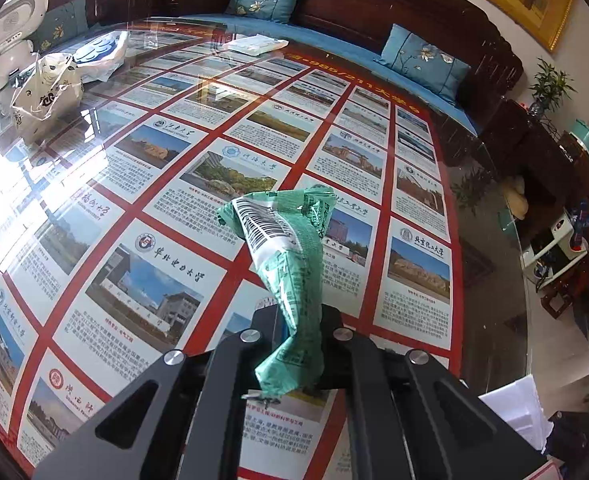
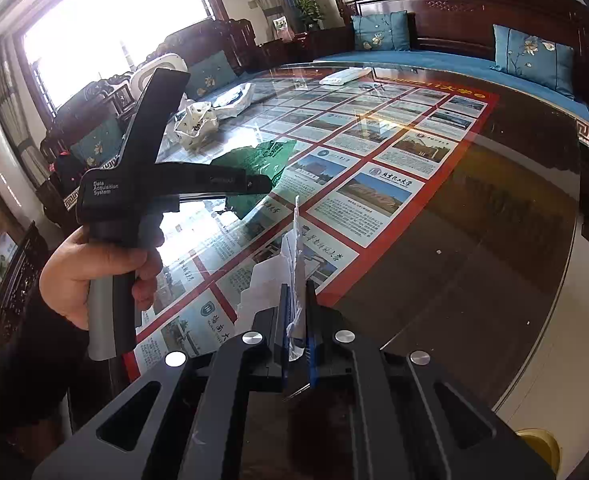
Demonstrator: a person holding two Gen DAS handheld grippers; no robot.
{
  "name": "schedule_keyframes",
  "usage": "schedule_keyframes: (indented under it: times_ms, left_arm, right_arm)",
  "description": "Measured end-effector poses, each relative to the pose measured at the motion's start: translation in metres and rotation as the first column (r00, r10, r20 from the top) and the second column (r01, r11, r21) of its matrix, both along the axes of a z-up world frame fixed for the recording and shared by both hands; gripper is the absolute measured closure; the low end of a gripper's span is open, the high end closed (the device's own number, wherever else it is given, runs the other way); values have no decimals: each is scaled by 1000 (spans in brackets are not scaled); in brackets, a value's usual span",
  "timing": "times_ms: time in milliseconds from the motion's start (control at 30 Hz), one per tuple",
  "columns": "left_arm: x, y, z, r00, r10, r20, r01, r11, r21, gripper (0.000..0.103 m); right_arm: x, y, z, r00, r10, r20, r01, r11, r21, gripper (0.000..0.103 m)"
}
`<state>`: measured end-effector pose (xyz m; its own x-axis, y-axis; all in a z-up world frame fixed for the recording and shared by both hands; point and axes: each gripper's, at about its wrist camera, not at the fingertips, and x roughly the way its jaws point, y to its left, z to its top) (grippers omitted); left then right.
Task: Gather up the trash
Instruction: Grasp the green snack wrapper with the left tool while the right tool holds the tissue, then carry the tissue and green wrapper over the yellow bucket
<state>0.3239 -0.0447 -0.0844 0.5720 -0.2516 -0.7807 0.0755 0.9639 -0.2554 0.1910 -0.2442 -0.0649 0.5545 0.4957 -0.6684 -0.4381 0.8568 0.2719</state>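
Left wrist view: left tool (image 1: 294, 320) clenched on a green wrapper (image 1: 282, 256), crumpled and twisted, white panel with a barcode near its top. Its long axis runs up and away from the jaws, upper end flaring out over the table (image 1: 478, 208); lower end hangs out below the pads. Wrapper is held above the glass top, over a poster of red-bordered photo cards (image 1: 166, 264).

Right wrist view: right tool (image 2: 296, 320) clenched on a thin white scrap (image 2: 297, 256), edge-on, with blue print low down. It stands nearly upright, long axis pointing straight ahead from the jaws, above the table's near edge. At left a hand (image 2: 94, 272) grips the left tool's handle, the green wrapper dark at its tip.
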Motion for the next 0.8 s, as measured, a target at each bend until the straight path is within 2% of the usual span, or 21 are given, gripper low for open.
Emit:
schedule_keyframes:
  times_ms: [200, 433, 667, 800]
  left_arm:
    - [-38, -5, 13, 998, -52, 41, 52, 999, 7, 97]
    - [-80, -14, 37, 989, -127, 71, 130, 991, -42, 97]
    - [-119, -62, 56, 957, -271, 98, 277, 960, -46, 97]
    - [-139, -104, 60, 925, -365, 104, 370, 928, -32, 97]
  right_arm:
    - [-12, -7, 8, 1000, -12, 15, 12, 1000, 0, 96]
    - [-41, -27, 22, 996, -61, 58, 61, 998, -4, 96]
    - [-85, -71, 31, 983, -160, 91, 162, 987, -10, 96]
    - [-109, -99, 33, 971, -219, 98, 221, 975, -15, 96]
